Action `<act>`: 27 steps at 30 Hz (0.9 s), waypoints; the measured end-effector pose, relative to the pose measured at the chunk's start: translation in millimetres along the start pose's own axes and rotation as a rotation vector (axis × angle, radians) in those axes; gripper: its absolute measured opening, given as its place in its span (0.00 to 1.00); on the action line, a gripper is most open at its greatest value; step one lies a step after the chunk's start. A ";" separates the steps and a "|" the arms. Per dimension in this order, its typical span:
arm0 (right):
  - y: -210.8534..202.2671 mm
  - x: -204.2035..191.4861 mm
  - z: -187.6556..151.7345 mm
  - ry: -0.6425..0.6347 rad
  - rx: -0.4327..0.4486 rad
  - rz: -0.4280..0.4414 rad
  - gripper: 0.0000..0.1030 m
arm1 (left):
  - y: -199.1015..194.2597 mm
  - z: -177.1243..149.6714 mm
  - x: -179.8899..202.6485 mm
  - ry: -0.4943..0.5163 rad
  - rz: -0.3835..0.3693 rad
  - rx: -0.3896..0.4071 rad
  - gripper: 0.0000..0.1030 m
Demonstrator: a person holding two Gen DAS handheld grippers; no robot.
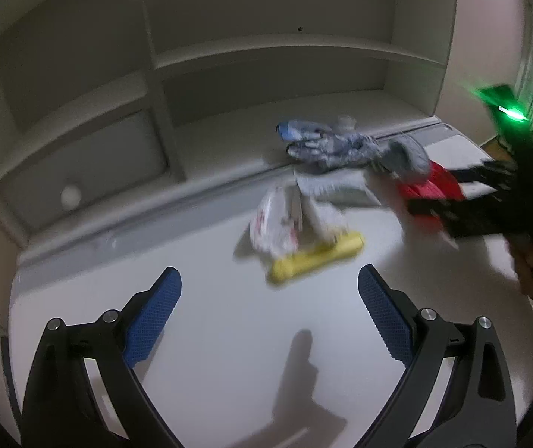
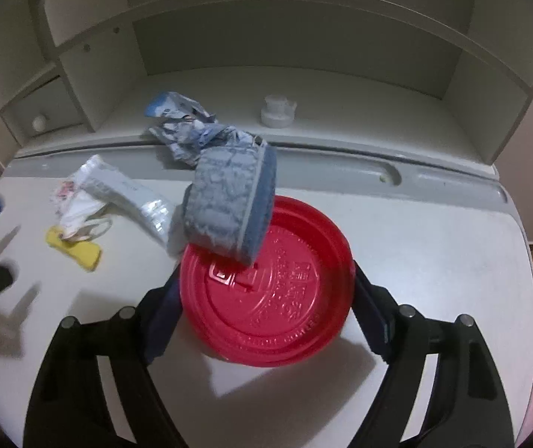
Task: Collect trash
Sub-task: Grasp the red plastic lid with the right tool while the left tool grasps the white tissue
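Note:
A red round plastic lid (image 2: pixel 266 283) sits between the fingers of my right gripper (image 2: pixel 266 291), which is shut on its rim just above the white desk (image 2: pixel 434 254). A grey-blue paper cup (image 2: pixel 229 201) lies tipped against the lid's far edge. Crumpled blue-grey wrappers (image 2: pixel 188 134), a white wrapper (image 2: pixel 117 194) and a yellow piece (image 2: pixel 76 250) lie to the left. My left gripper (image 1: pixel 270 295) is open and empty above the desk, short of the yellow piece (image 1: pixel 314 257) and white wrapper (image 1: pixel 281 224). The red lid (image 1: pixel 430 186) and the right gripper (image 1: pixel 482 201) show at the right.
A white hutch with shelves (image 1: pixel 266 48) stands at the back of the desk. A small white cap (image 2: pixel 277 112) sits on its lower ledge. A round knob (image 1: pixel 70 196) is on a drawer at left. The desk's right edge (image 2: pixel 527 254) drops to the floor.

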State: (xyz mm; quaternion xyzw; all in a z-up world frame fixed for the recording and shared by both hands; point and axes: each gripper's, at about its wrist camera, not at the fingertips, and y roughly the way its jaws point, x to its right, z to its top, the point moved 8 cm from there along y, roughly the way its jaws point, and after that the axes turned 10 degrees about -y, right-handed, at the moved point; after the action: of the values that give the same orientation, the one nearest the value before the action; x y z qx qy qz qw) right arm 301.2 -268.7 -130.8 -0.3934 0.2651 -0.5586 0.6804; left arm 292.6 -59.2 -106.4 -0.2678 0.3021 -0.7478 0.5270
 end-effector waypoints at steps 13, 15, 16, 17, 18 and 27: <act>-95.8 -8.6 -62.9 -0.060 0.052 0.014 0.77 | 68.4 37.8 46.3 0.189 0.051 -0.035 0.90; -102.1 -9.5 -69.3 -0.054 0.053 0.019 0.77 | 77.9 40.4 42.4 0.194 0.076 -0.059 0.90; -107.8 -8.1 -75.5 -0.049 0.056 0.015 0.77 | 81.2 39.6 40.2 0.189 0.070 -0.078 0.90; -110.9 -7.5 -78.5 -0.047 0.056 0.015 0.77 | 83.7 38.8 38.2 0.186 0.064 -0.094 0.90; -114.3 -6.6 -84.1 -0.043 0.057 0.015 0.77 | 86.8 38.3 34.8 0.176 0.062 -0.111 0.90; -141.3 7.8 -106.7 0.016 0.088 0.009 0.77 | 71.2 48.5 7.9 -0.018 -0.013 -0.125 0.21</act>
State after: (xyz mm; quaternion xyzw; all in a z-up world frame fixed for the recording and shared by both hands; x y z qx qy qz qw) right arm 139.7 -311.3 -71.3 -0.3575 0.2475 -0.5699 0.6972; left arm 369.7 -93.6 -125.4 -0.3087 0.3416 -0.7287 0.5069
